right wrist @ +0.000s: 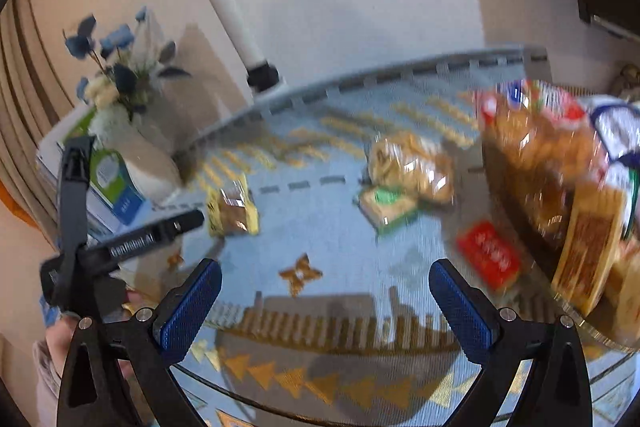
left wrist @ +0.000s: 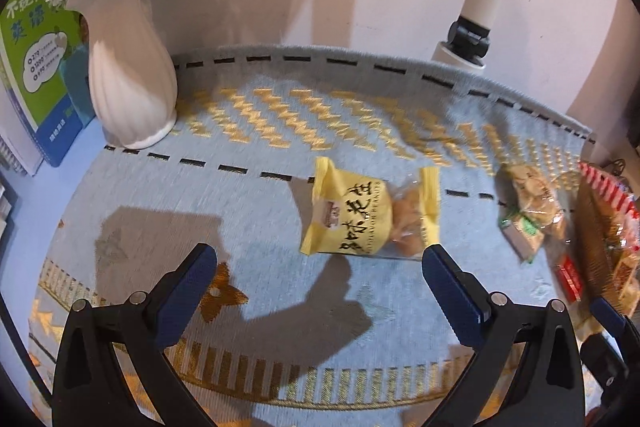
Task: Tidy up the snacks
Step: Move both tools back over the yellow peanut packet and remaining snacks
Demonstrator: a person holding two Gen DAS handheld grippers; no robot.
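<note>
A: Left to right, what's there?

B: One white vase [left wrist: 130, 75] with flowers at far left on the blue cloth [left wrist: 260, 211], one green book [left wrist: 36, 59] behind it. Then one yellow peanut packet [left wrist: 362, 217] lying flat mid-cloth.

A: And the left gripper [left wrist: 320, 267]?

B: Fingers spread wide, empty, above the cloth; the yellow packet lies just ahead of its right fingertip.

A: Further right?

B: One clear cracker bag [right wrist: 410, 163], one green packet [right wrist: 386, 207] touching it, one red packet [right wrist: 488, 259], then a tray [right wrist: 516, 203] piled with snacks, too blurred to count.

A: The right gripper [right wrist: 326, 295]?

B: Also wide, holding nothing.
</note>
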